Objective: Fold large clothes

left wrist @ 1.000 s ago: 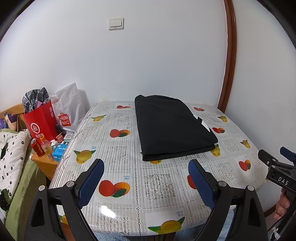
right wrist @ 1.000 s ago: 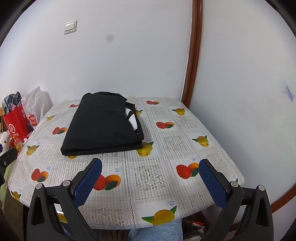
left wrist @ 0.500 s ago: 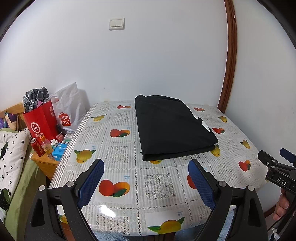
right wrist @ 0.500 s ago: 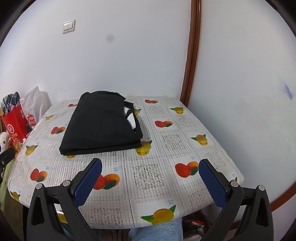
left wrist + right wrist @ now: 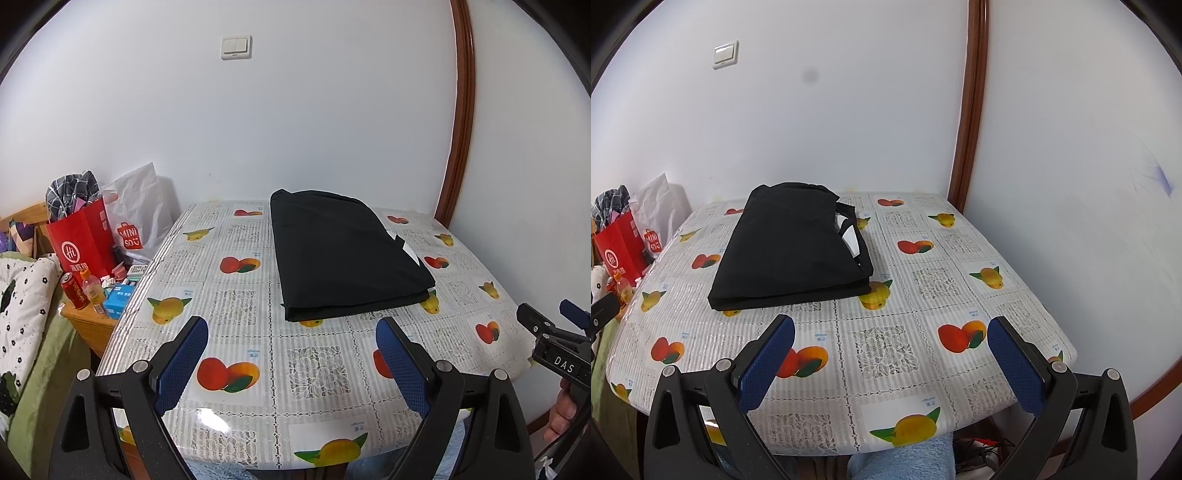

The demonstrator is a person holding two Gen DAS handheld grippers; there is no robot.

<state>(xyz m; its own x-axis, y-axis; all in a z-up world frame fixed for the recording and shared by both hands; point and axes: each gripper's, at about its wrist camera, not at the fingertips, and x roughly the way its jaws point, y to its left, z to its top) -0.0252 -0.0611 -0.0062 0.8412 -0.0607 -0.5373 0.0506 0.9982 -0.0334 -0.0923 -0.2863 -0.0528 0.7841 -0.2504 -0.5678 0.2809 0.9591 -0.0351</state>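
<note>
Two grippers hover at the near edge of the bench (image 5: 1015, 302), both angled down toward it. Left gripper (image 5: 291, 341): jaws wide apart, blue pads on the fingers (image 5: 181, 363), nothing between them but patterned tablecloth. Right gripper (image 5: 890, 341): jaws likewise spread, nothing gripped, also seen at the right edge of the left view with a hand (image 5: 563, 413) below it. Just under the bench edge, a strip of light blue cloth (image 5: 905, 461).

Farther on, past a few fruit-print squares, lies the garment (image 5: 794, 247), black, folded into a neat rectangle, flat on the bench and clear of both grippers. Sits toward the back of the bench, far end close to the wall, slightly left of centre in the right view. A small white patch (image 5: 849, 236) shows along its right side amid some black folds.

Off the bench's left side, a low wooden stand (image 5: 88, 325) with a red can (image 5: 75, 291), a small bottle (image 5: 94, 291) and a blue box (image 5: 118, 299); behind these a red bag (image 5: 83, 240) and a white bag (image 5: 138, 218). On the back wall, a light switch (image 5: 236, 47); at the right corner, brown wooden trim (image 5: 971, 110).
</note>
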